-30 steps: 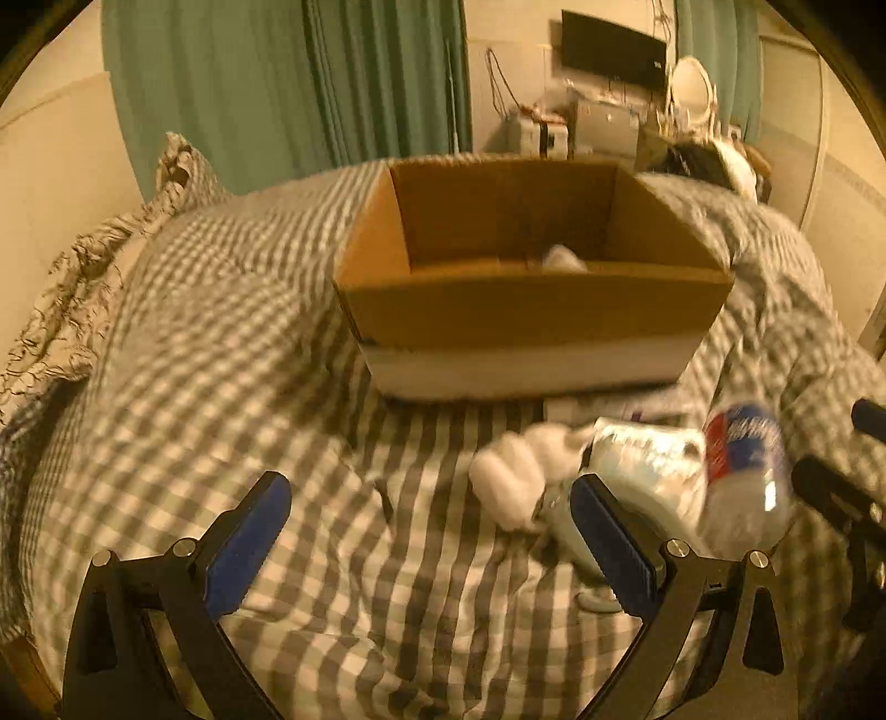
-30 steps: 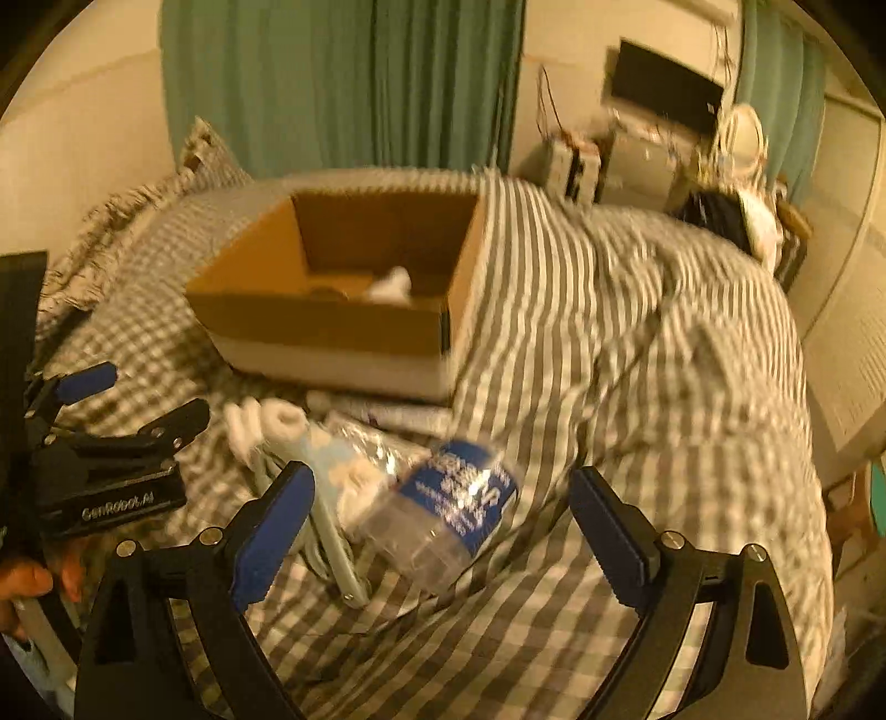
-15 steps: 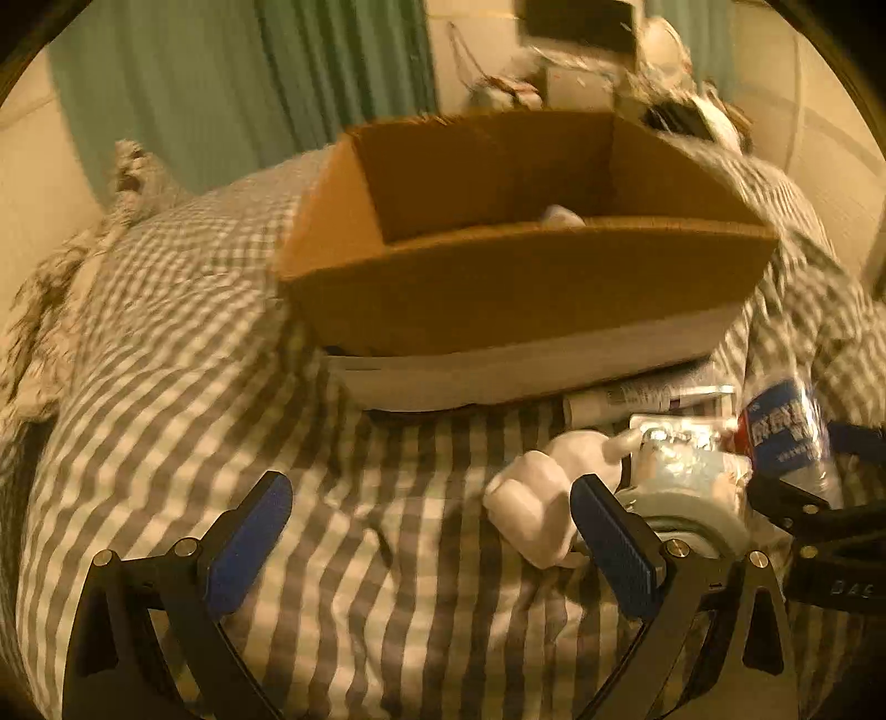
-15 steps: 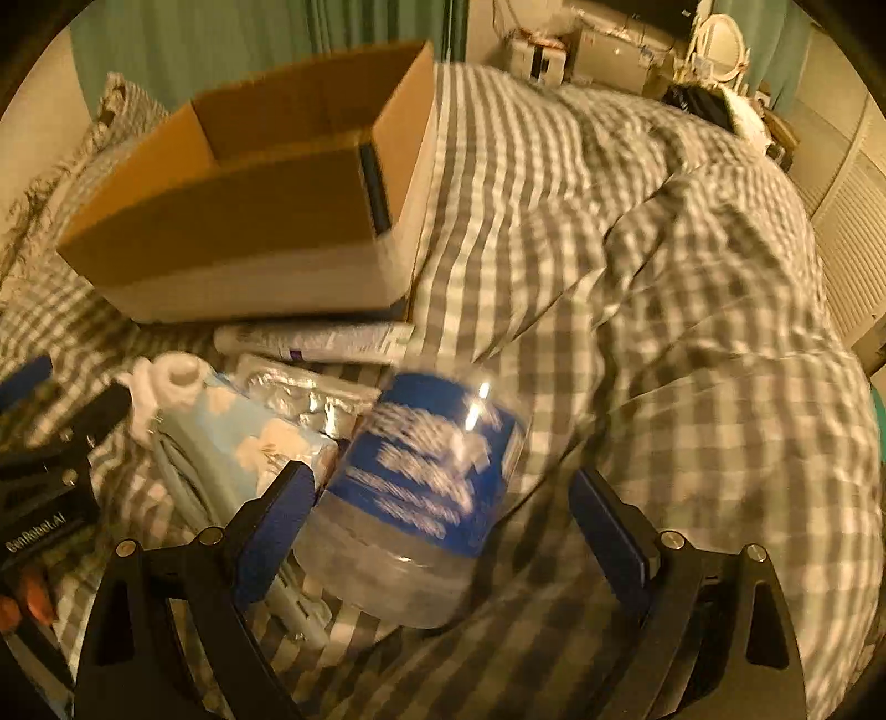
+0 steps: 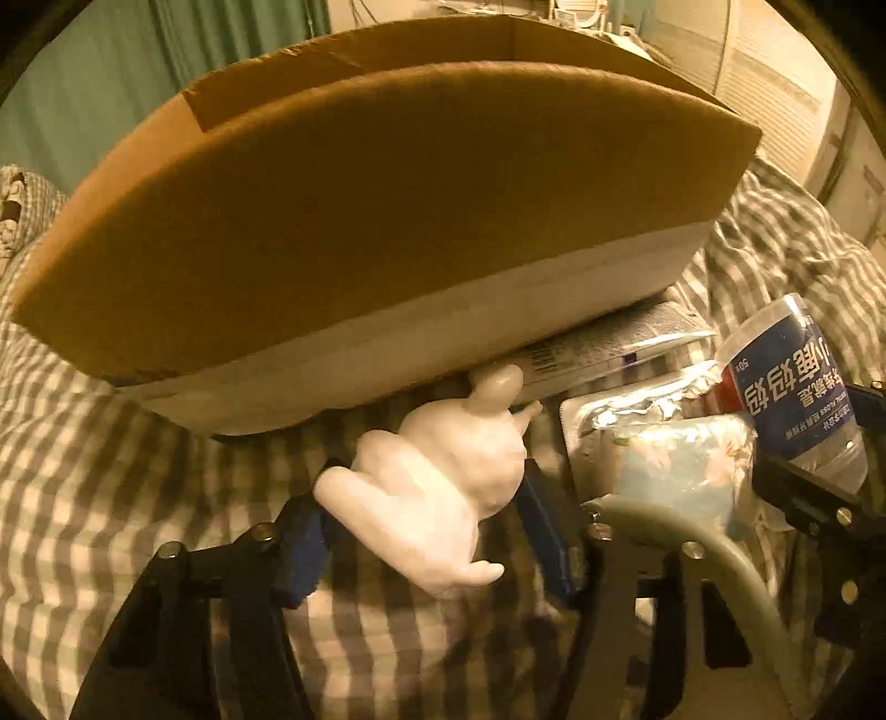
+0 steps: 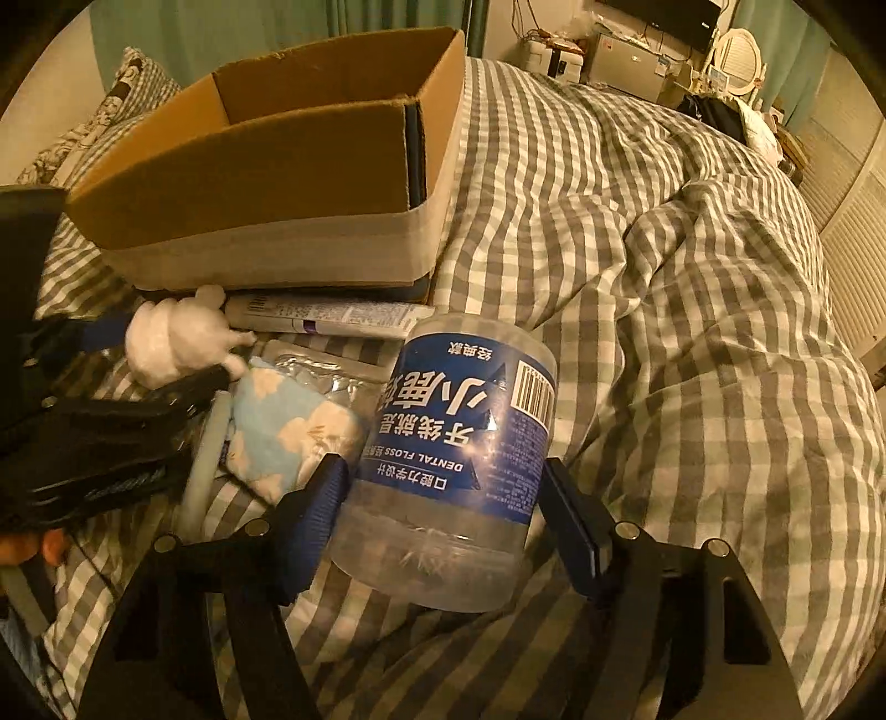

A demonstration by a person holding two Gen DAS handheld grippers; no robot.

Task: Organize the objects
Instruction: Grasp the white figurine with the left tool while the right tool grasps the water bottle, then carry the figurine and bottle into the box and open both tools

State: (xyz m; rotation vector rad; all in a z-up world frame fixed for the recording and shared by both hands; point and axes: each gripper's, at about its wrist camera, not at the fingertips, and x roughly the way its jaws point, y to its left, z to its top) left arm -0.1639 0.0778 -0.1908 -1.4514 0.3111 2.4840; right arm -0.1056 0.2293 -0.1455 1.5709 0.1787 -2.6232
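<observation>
Left fingers (image 5: 302, 545): blue-padded, closed in on either side of the white figurine (image 5: 437, 487), pads against its flanks; grasping it.
Right fingers (image 6: 318, 515): blue-padded, bracketing the clear jar (image 6: 454, 459); left pad touching the jar's side, right pad just beside it; firm clamp or not, cannot tell.
Left gripper (image 5: 426, 545): low over the bedding, aimed at the box's near wall; seen from the right wrist camera as a dark frame at the left edge (image 6: 166, 363).
Right gripper (image 6: 443, 526): close over the bed, jar filling the gap between its fingers.
White figurine: small, lumpy, pale, lying tilted on the gingham cover, its top end touching the base of the cardboard box (image 5: 387, 232).
Clear jar: blue label with "DENTAL FLOSS" printed on it, lying tilted on the cover, right of the figurine.
Blue cloud-print pouch (image 6: 282, 429): between figurine and jar, touching the jar.
Foil packet (image 5: 637, 410): beneath and behind the pouch.
White tube (image 6: 326, 318): flat along the foot of the box, partly tucked under it.
Cardboard box: open-topped, brown with a white band along the bottom, behind all the loose items.
Gingham duvet (image 6: 664, 277): grey and white, rumpled, under everything.
Green curtains (image 6: 277, 27): behind the bed.
</observation>
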